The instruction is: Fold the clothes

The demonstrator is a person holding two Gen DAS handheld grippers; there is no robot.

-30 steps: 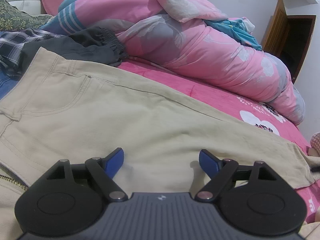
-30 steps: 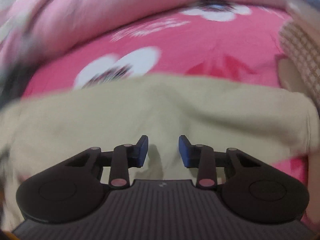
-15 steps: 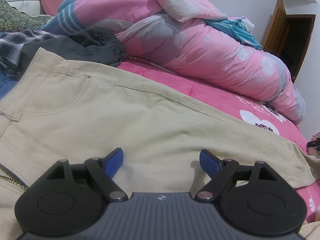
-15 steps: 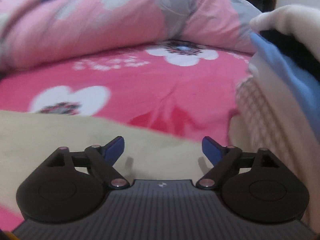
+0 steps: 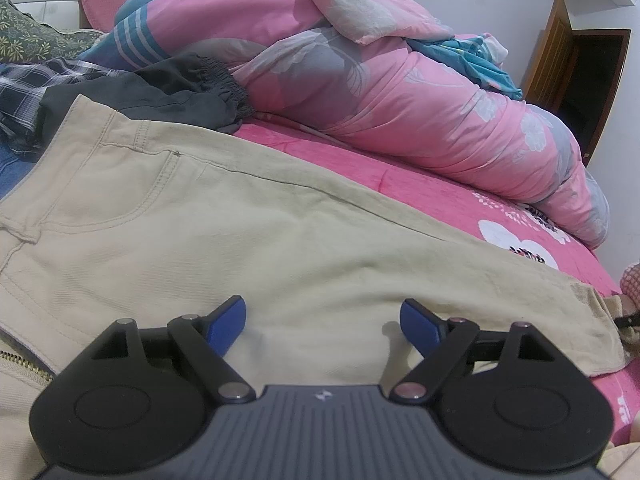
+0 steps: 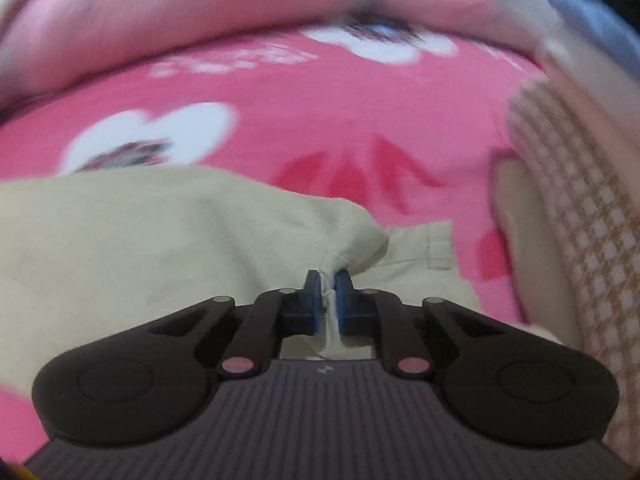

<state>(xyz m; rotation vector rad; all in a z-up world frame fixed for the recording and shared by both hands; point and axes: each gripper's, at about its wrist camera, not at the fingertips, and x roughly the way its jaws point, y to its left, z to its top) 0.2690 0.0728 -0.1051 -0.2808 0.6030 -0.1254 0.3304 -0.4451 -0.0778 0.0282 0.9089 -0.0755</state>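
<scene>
Beige trousers (image 5: pixel 256 240) lie spread flat across the pink bed sheet (image 5: pixel 420 184), waistband at the left, leg running to the right. My left gripper (image 5: pixel 322 320) hovers open just above the middle of the leg, with nothing between its blue pads. In the right wrist view the trouser hem (image 6: pixel 200 232) bunches up at the leg's end. My right gripper (image 6: pixel 328 292) is shut on a pinch of that beige cloth, and the fabric puckers between the pads.
A rolled pink floral duvet (image 5: pixel 400 92) fills the back of the bed. Dark grey trousers (image 5: pixel 160 88) and a plaid garment (image 5: pixel 36 88) lie beyond the waistband. A checked fabric (image 6: pixel 580 208) and stacked clothes sit at the right. A wooden door (image 5: pixel 556 56) stands far right.
My right gripper opened wide, swung back down onto the trouser hem and closed on the cloth. The left gripper stayed where it was, open.
</scene>
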